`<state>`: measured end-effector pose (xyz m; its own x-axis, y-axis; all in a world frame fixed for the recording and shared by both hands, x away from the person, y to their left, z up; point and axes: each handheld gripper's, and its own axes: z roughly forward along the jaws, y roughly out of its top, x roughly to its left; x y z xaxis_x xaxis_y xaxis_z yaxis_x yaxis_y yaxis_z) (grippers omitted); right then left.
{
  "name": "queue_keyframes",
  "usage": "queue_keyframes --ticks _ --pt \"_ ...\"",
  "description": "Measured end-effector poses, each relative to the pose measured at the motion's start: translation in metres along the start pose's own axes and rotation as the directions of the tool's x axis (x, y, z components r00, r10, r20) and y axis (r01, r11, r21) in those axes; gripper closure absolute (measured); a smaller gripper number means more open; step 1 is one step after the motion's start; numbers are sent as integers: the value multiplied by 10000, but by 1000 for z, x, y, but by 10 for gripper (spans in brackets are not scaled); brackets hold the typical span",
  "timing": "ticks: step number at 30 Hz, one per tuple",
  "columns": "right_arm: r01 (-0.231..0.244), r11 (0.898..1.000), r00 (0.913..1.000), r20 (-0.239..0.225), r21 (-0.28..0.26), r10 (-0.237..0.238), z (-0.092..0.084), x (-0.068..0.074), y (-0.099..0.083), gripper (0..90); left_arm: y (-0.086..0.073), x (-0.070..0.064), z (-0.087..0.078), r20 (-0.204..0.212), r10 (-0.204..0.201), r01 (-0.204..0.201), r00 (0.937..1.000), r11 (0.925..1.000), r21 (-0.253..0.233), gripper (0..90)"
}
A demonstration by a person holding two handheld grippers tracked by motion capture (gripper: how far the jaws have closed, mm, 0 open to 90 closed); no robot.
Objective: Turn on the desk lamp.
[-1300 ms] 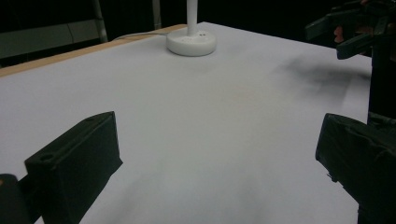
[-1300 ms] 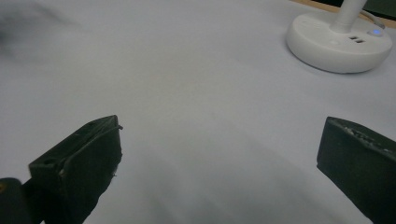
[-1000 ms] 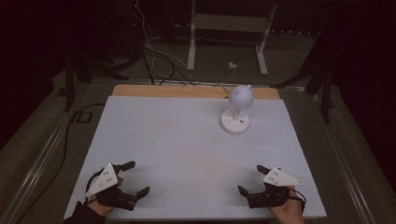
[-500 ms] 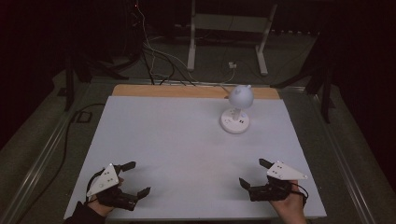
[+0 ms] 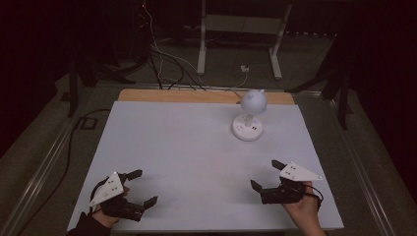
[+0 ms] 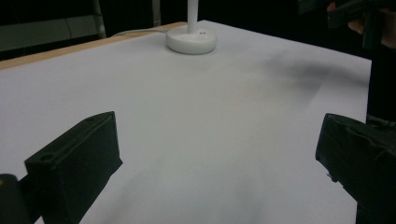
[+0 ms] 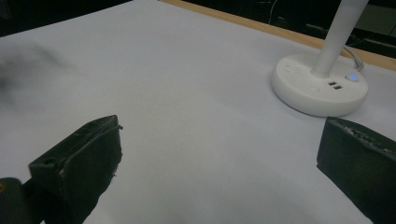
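A small white desk lamp [image 5: 250, 115] with a round base and a ball-shaped head stands at the far right of the white table [image 5: 187, 147]. Its base [image 6: 191, 41] appears far ahead in the left gripper view, and close at the upper right in the right gripper view as the lamp base [image 7: 320, 84] with a lit blue button. My left gripper [image 5: 143, 187] rests open near the front left corner with nothing between its jaws. Near the front right, my right gripper [image 5: 265, 174] is held open and empty, a little above the table.
A wooden strip [image 5: 196, 96] runs along the table's far edge. The lamp's cable [image 5: 236, 81] leads off the back to the floor, where more cables [image 5: 157, 54] and a metal stand [image 5: 241, 29] sit. The room around is dark.
The right gripper has risen slightly and shifted a little toward the lamp. The left gripper has stayed in place.
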<state>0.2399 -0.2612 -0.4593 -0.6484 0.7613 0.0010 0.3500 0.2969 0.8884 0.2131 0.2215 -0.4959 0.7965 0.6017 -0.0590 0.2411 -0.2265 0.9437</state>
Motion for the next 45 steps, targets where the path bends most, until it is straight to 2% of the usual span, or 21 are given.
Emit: queue_keyframes --ticks 31,45 --pt "-85 9995 9996 260 -288 93 30 -22 38 0 0 0 1 38 -19 19 10000 10000 28 4" --pt "-259 9993 9989 396 -271 269 46 -34 48 0 0 0 1 50 -1 1 10000 10000 51 4"
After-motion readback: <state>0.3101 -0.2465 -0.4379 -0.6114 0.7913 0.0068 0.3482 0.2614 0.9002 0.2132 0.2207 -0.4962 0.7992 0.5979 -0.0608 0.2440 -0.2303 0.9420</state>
